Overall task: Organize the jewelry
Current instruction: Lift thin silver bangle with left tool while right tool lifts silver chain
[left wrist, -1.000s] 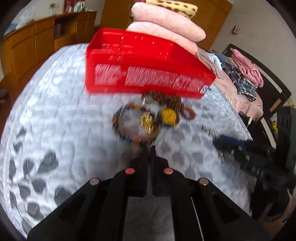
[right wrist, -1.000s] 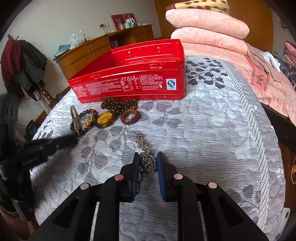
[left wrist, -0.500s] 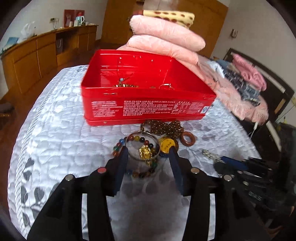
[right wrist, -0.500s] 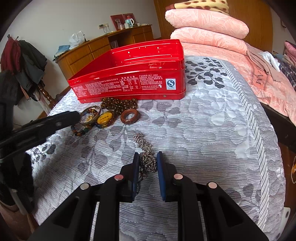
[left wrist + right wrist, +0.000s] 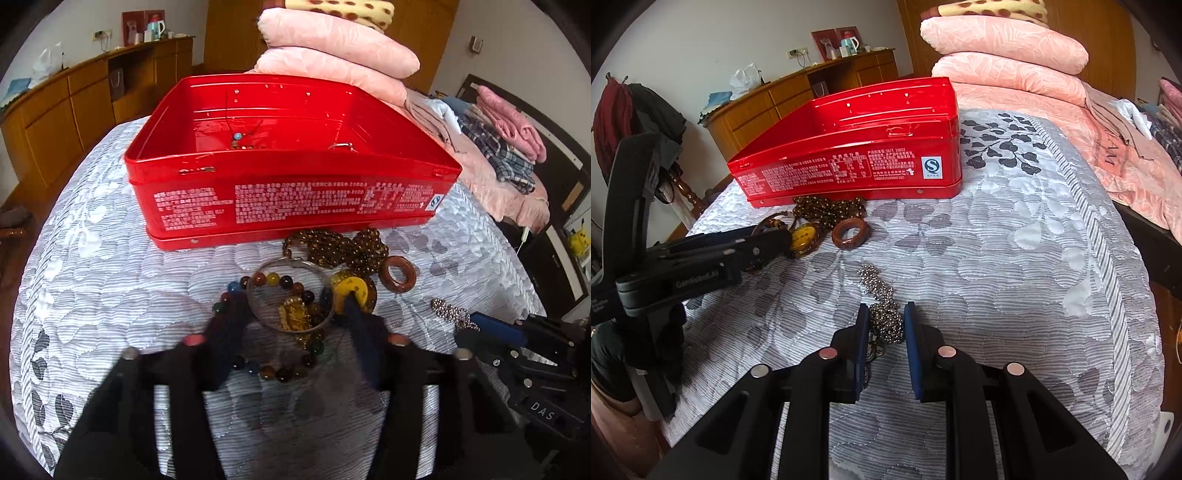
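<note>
An open red tin [image 5: 295, 206] stands on the grey quilted bed, with a few small pieces inside. In front of it lie a brown bead necklace [image 5: 332, 247], a clear bangle [image 5: 288, 261], a multicoloured bead bracelet [image 5: 273, 280], a yellow disc [image 5: 354, 288] and a brown wooden ring [image 5: 386, 280]. My left gripper [image 5: 293, 314] is open, its blurred fingers straddling the bangle and bracelet. In the right wrist view it [image 5: 783, 240] reaches in from the left beside the ring [image 5: 849, 243]. My right gripper [image 5: 886, 314] is shut on a silver chain [image 5: 882, 321], which still trails on the quilt.
Pink pillows [image 5: 332, 44] are stacked behind the tin [image 5: 849, 173]. Wooden cabinets [image 5: 74, 103] line the far left wall. Folded clothes [image 5: 498, 147] lie to the right. The bed's right edge [image 5: 1137, 332] drops off close to my right gripper.
My left gripper went from shut to open and moved in over the jewelry pile until its fingers straddle the bangle. The right gripper and chain have not moved.
</note>
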`<state>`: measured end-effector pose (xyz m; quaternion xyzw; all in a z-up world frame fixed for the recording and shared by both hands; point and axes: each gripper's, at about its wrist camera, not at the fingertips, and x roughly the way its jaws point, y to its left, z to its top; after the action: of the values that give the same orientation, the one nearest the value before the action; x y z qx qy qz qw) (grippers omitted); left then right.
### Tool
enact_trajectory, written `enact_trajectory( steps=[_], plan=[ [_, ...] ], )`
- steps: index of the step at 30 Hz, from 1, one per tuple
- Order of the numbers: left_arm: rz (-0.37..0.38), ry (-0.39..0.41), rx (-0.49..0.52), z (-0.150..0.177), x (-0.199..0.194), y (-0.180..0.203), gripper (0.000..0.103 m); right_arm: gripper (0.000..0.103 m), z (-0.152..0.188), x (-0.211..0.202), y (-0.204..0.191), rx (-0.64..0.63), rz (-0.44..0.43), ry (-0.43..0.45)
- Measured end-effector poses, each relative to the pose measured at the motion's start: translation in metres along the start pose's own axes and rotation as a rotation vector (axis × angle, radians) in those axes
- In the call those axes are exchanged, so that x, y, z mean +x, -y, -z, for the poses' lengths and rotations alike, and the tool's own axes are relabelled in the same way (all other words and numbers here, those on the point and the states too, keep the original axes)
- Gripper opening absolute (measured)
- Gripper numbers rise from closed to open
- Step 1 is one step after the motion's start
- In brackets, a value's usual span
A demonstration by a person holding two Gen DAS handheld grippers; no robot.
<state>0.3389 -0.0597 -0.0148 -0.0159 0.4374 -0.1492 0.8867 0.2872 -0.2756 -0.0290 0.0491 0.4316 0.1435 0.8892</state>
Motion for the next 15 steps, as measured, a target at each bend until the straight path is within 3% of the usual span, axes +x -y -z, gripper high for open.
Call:
enact_trajectory(
  steps=[15],
  plan=[
    [0.013,0.038,-0.016,0.019,-0.032,-0.01,0.046,0.019,0.0,0.001,-0.003,-0.009,0.012,0.0]
  ],
)
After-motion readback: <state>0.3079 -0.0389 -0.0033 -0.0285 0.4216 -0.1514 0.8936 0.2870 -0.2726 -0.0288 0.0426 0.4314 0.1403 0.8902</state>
